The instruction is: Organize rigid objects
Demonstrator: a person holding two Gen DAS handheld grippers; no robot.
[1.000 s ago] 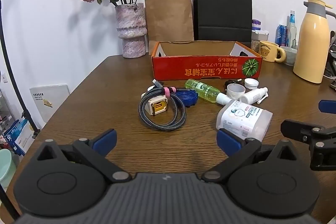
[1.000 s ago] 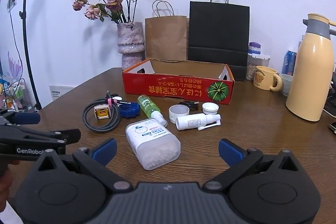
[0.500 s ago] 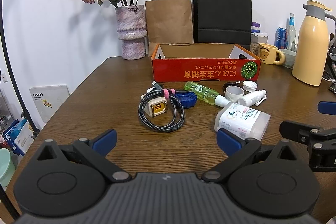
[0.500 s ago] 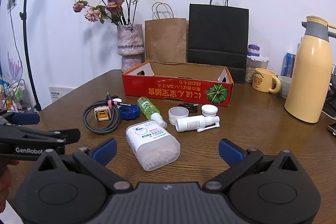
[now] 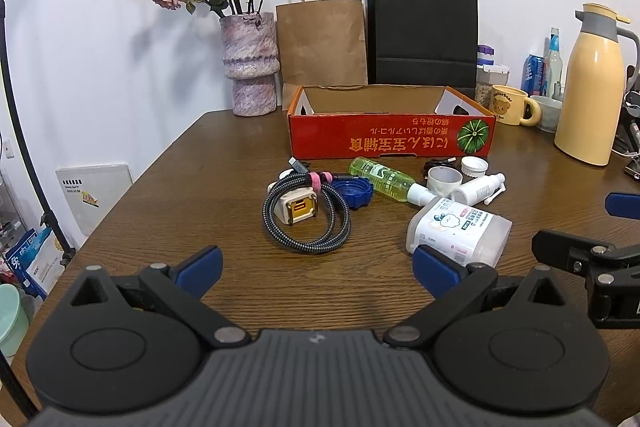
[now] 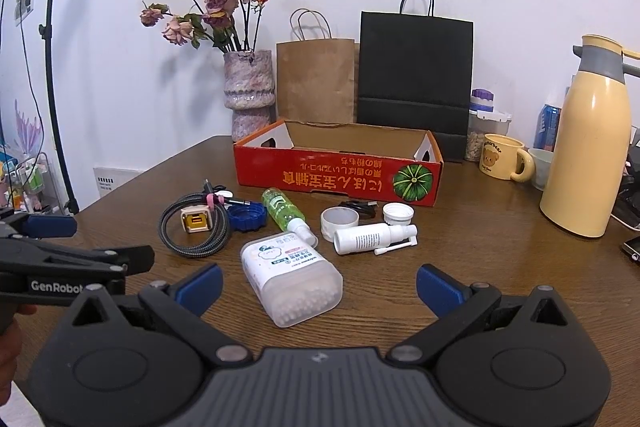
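Note:
A red cardboard box (image 5: pixel 392 141) (image 6: pixel 338 177) stands open at the back of the wooden table. In front of it lie a coiled braided cable around a white charger (image 5: pixel 306 213) (image 6: pixel 196 227), a blue cap (image 5: pixel 354 189) (image 6: pixel 246 217), a green bottle (image 5: pixel 380 177) (image 6: pixel 284 213), a white cup (image 5: pixel 443 179) (image 6: pixel 340 221), a white lid (image 5: pixel 474 166) (image 6: pixel 398 213), a white spray bottle (image 5: pixel 480 185) (image 6: pixel 374 237) and a clear cotton-swab box (image 5: pixel 460 231) (image 6: pixel 292 279). My left gripper (image 5: pixel 316 263) is open, short of the cable. My right gripper (image 6: pixel 318 285) is open around the swab box's near end.
Behind the box stand a vase of dried roses (image 5: pixel 250 67), a brown paper bag (image 5: pixel 322 43) and a black bag (image 5: pixel 424 31). At the right are a yellow mug (image 6: pixel 502 157), a cream thermos (image 6: pixel 588 147) and a phone (image 6: pixel 632 251). A light stand (image 6: pixel 56 67) rises left of the table.
Both grippers have drawn back and risen slightly, so the objects look a little farther off. Nothing on the table has moved, and both pairs of jaws stay open.

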